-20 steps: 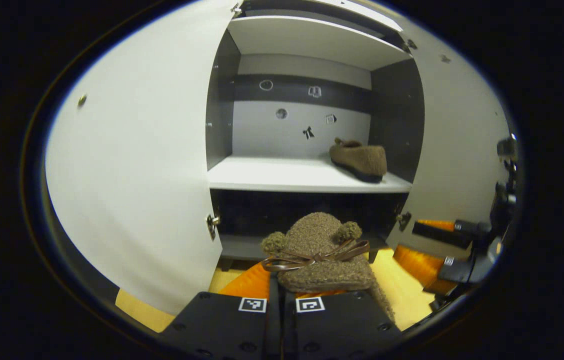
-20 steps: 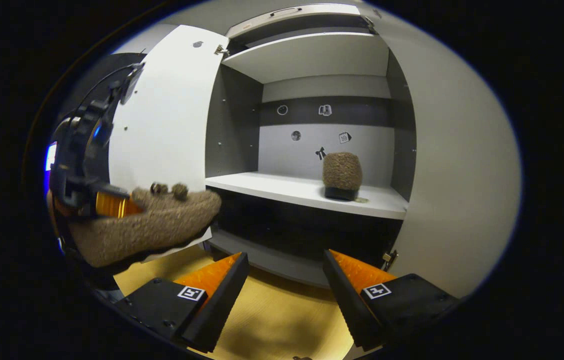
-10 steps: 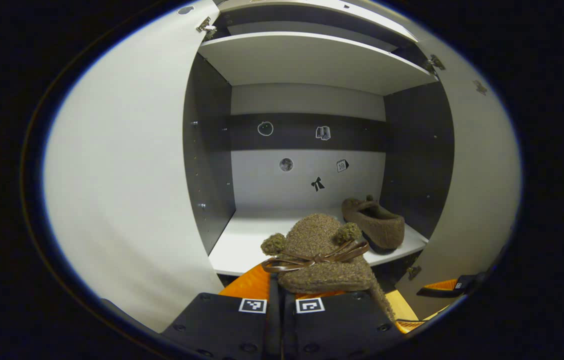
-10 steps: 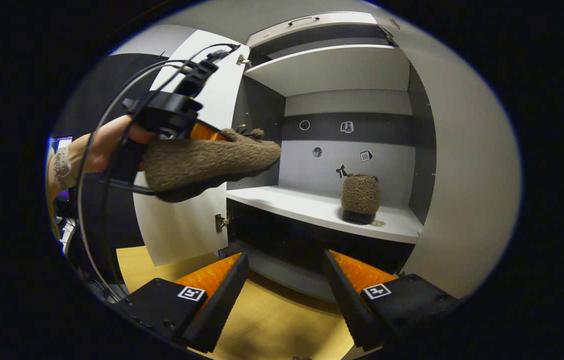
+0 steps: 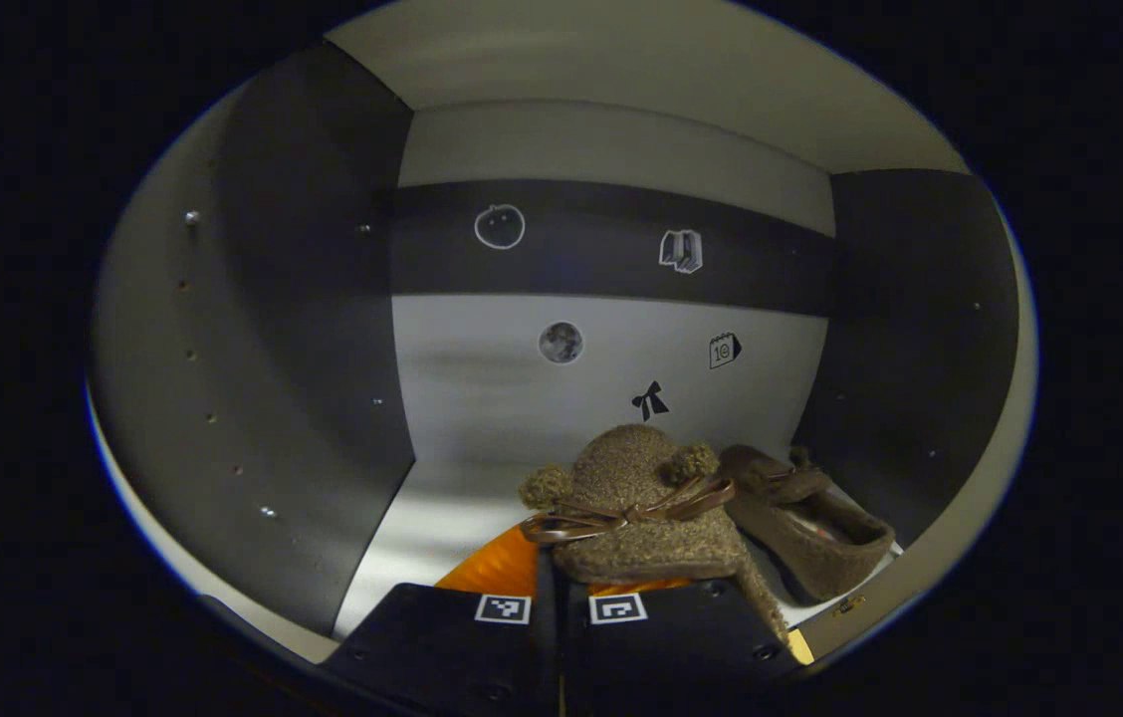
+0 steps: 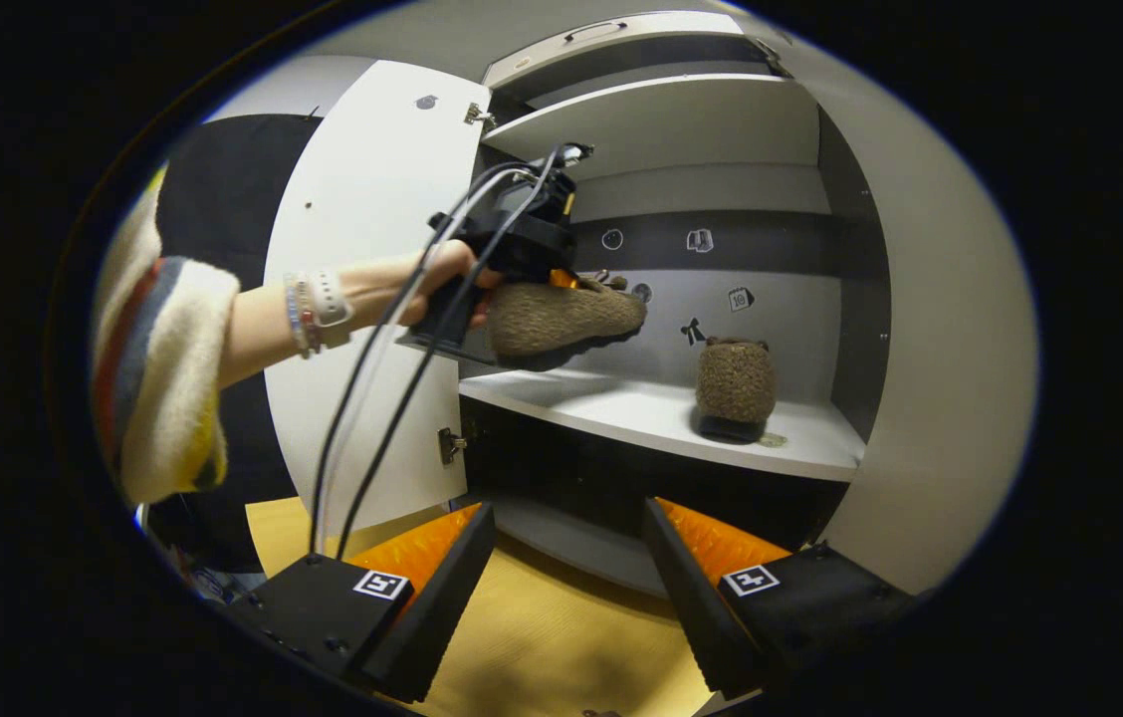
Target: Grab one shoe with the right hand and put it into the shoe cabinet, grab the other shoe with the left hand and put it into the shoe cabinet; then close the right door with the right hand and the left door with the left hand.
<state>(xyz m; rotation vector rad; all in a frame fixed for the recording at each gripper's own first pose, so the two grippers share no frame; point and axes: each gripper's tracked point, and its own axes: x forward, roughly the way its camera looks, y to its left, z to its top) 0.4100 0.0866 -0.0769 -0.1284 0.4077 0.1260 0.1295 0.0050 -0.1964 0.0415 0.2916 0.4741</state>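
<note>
Right gripper view — white shelf, wooden floor

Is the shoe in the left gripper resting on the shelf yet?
Apart. The right gripper view shows the held shoe in the left gripper hanging above the shelf, with bare back wall visible under its sole.

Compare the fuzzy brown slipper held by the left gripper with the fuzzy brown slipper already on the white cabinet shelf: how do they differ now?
The held fuzzy brown slipper hangs in the air above the white cabinet shelf; the shelved fuzzy brown slipper rests on it. The left gripper is shut on the held one; nothing grips the shelved one. The held one sits left of the shelved one. Both share brown fleece, pompoms and a bow.
</note>
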